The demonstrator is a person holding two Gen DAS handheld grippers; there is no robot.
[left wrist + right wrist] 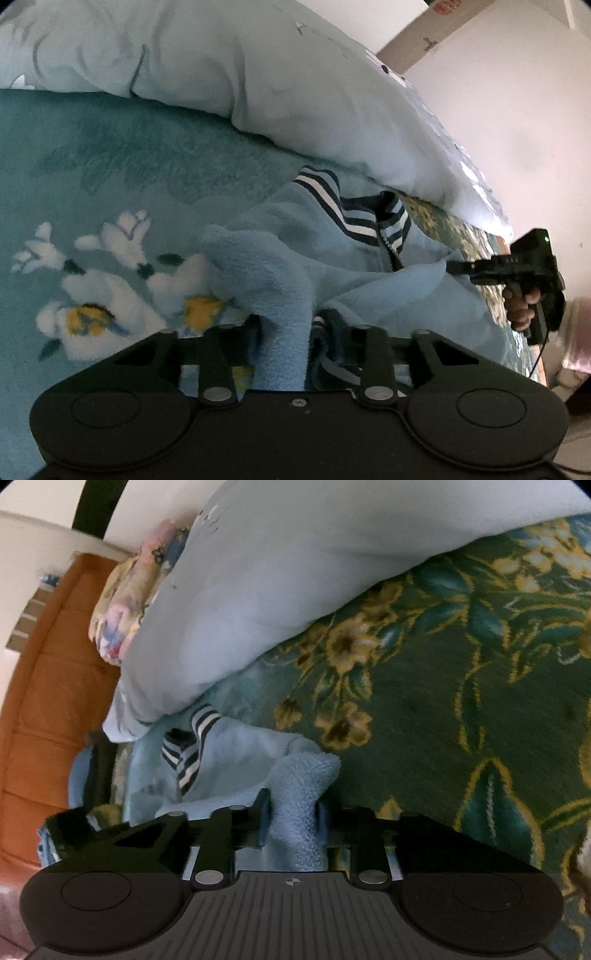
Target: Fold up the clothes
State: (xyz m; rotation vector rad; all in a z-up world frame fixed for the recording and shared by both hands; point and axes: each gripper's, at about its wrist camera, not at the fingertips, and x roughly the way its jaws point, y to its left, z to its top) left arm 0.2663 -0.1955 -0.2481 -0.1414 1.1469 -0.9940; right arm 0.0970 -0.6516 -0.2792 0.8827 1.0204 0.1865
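A light blue fleece jacket (295,251) with a navy-and-white striped collar (354,206) and a zipper lies crumpled on the bed. My left gripper (286,332) is shut on a bunched fold of the fleece, which rises between its two fingers. At the right of the left wrist view, a hand holds my right gripper (456,267), whose tip bites the jacket's far edge. The right wrist view has the right gripper (291,806) shut on a thick fleece fold (299,786), with the striped collar (192,749) to the left beyond it.
A pale blue duvet (277,81) is heaped just behind the jacket. A teal blanket with white flowers (110,258) covers the bed on the left, a green and gold floral one (461,672) on the right. An orange wooden bed frame (44,686) and a patterned pillow (125,602) are at far left.
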